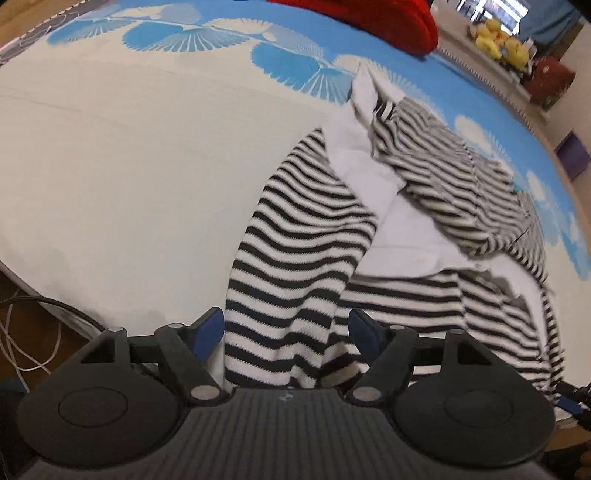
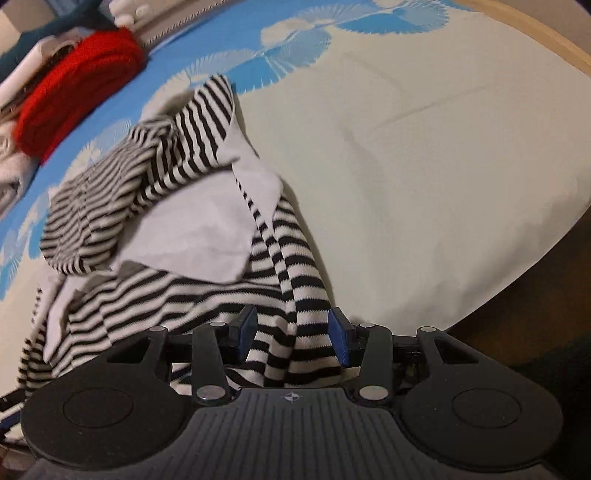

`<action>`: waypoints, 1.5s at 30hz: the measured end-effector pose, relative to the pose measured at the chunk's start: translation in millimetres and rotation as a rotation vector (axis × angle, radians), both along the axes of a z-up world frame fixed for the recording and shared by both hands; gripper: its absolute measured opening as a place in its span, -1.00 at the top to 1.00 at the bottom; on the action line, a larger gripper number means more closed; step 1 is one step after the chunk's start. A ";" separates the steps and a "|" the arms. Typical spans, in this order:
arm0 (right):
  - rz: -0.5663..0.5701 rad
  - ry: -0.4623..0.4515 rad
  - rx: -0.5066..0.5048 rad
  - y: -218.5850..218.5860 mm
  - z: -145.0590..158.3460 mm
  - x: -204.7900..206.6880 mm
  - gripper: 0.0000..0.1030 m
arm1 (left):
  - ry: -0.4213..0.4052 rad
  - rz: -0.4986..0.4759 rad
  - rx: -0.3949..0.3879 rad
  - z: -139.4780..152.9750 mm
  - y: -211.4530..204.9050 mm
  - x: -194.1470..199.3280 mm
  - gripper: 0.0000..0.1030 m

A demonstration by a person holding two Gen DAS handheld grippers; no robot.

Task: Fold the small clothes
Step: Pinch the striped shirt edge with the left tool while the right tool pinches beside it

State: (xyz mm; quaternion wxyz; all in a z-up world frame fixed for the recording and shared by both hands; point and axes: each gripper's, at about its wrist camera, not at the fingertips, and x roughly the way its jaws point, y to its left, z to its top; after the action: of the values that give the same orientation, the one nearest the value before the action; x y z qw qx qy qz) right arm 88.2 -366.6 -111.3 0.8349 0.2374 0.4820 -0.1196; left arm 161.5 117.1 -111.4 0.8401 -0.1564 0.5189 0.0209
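A black-and-white striped garment (image 1: pixel 303 251) with a white lining (image 1: pixel 373 192) lies crumpled on the bed. In the left wrist view, my left gripper (image 1: pixel 286 330) is open, its blue-padded fingers (image 1: pixel 208 330) on either side of a striped sleeve end. In the right wrist view the same garment (image 2: pixel 155 206) lies ahead and to the left. My right gripper (image 2: pixel 291 334) is open with striped fabric (image 2: pixel 295 314) between its spread fingers (image 2: pixel 338 336). Whether the pads touch the cloth I cannot tell.
The bed sheet (image 1: pixel 129 166) is cream with a blue leaf print (image 1: pixel 284 59) at the far side. A red knit item (image 1: pixel 380 18) lies at the far edge, also in the right wrist view (image 2: pixel 77 85). Cables (image 1: pixel 33 332) lie on the floor at left. Yellow plush toys (image 1: pixel 498 40) sit beyond the bed.
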 end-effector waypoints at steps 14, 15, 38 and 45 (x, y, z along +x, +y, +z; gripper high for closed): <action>0.040 0.121 0.016 4.1 -23.6 3.1 0.12 | 0.100 0.007 0.050 -19.3 -4.4 4.5 -0.50; 0.043 0.122 0.015 4.4 -23.4 2.8 0.12 | 0.103 0.005 0.051 -19.7 -5.2 4.8 -0.50; 0.153 0.199 -0.030 25.3 -32.2 1.7 0.12 | 0.109 -0.020 0.057 -18.8 -6.5 2.6 -0.45; 0.151 0.200 -0.025 25.5 -32.2 1.8 0.14 | 0.118 -0.025 0.065 -20.9 -7.9 3.1 -0.44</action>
State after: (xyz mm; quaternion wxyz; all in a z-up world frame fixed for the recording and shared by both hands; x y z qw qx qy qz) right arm 89.9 -341.1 -143.5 0.7921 0.1769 0.5779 -0.0857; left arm 164.6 109.2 -132.2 0.8130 -0.1210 0.5684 0.0366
